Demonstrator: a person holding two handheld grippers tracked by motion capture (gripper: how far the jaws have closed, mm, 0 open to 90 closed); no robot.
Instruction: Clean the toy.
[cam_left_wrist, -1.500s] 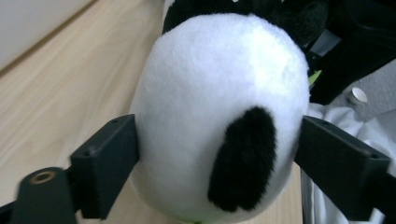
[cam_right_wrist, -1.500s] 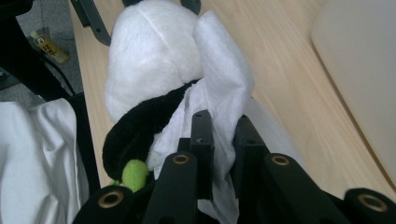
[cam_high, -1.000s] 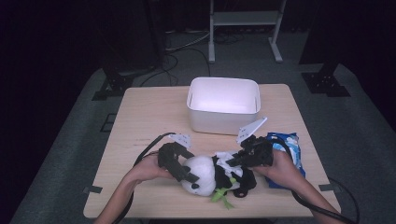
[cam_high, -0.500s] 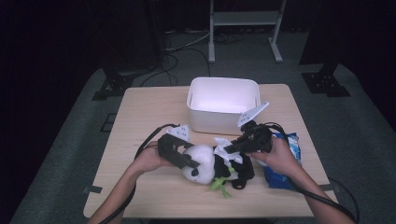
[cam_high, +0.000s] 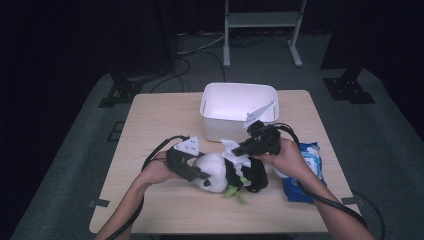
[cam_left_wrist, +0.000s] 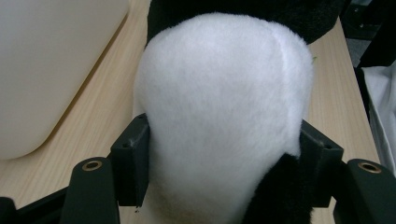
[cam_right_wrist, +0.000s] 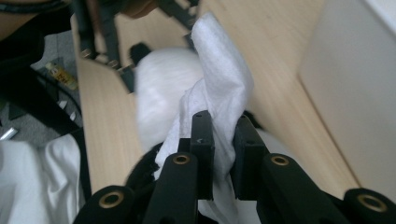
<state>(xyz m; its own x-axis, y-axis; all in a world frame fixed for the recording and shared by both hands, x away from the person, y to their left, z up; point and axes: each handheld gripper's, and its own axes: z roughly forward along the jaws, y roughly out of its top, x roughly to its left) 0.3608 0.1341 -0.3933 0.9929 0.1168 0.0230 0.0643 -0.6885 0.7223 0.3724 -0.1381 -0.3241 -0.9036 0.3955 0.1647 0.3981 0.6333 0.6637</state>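
Observation:
A black-and-white panda plush (cam_high: 216, 172) lies on the wooden table (cam_high: 160, 125) near its front edge. My left gripper (cam_high: 202, 175) comes in from the left. Its jaws have just been closing and now press on both sides of the plush's white head (cam_left_wrist: 219, 107). My right gripper (cam_high: 241, 149) hovers just above the plush's body, shut on a crumpled white wipe (cam_high: 233, 152). In the right gripper view the wipe (cam_right_wrist: 224, 79) stands up from between the pads (cam_right_wrist: 201, 135), with the plush's head blurred behind it.
An open white bin (cam_high: 239, 86) stands at the back middle of the table, close behind the right gripper. A blue wipe packet (cam_high: 306, 167) lies at the right, partly under the right hand. Cables trail from both grippers over the table's front edge.
The left gripper's jaws have closed onto the plush's head. The right hand has lifted up and back toward the bin, carrying the wipe away from the blue packet.

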